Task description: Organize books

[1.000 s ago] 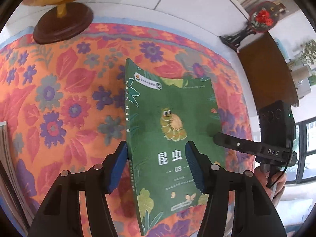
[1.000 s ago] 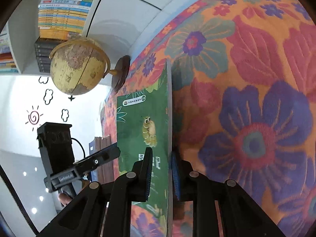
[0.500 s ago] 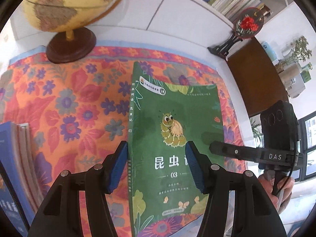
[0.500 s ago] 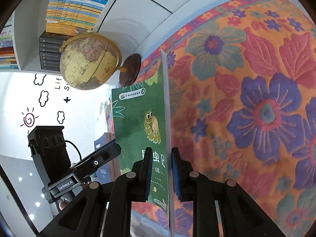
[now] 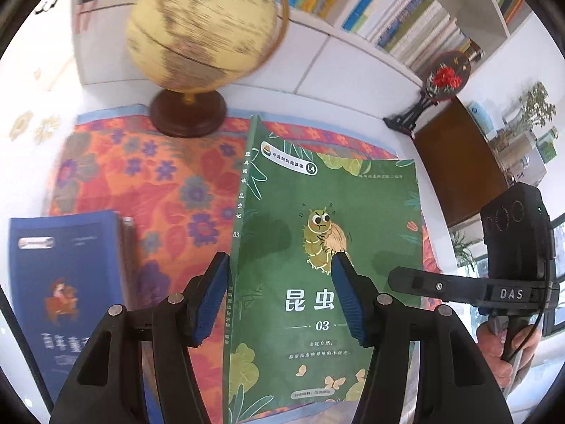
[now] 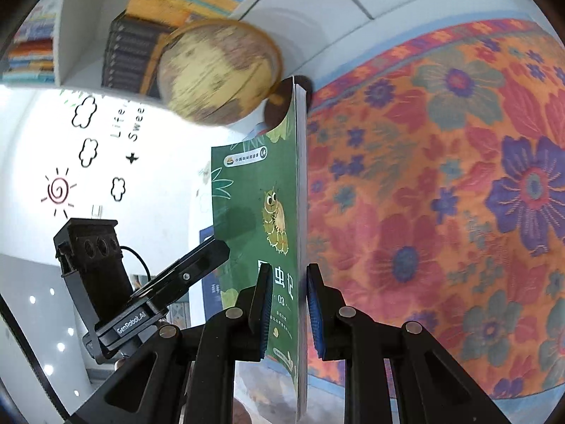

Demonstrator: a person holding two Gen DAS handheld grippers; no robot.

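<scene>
A: We have the green book up off the flowered cloth, held between both of us over the bench, with its spine toward the blue book lying at the cloth's left edge.

B: Right tool is nearly closed, pads nipping the page edge. It looks like a firm hold from here.

A: Left tool stands partly open, straddling the spine side, one pad outside the spine and the other over the cover. We can't tell whether it truly presses.

B: So we're in the carry step, we reckon, with the book lifted but not yet placed.

A: Next we need a destination: probably onto that blue book, or up to the shelf behind the globe.

B: Mind the globe. Keep the book level and both holds steady.
</scene>
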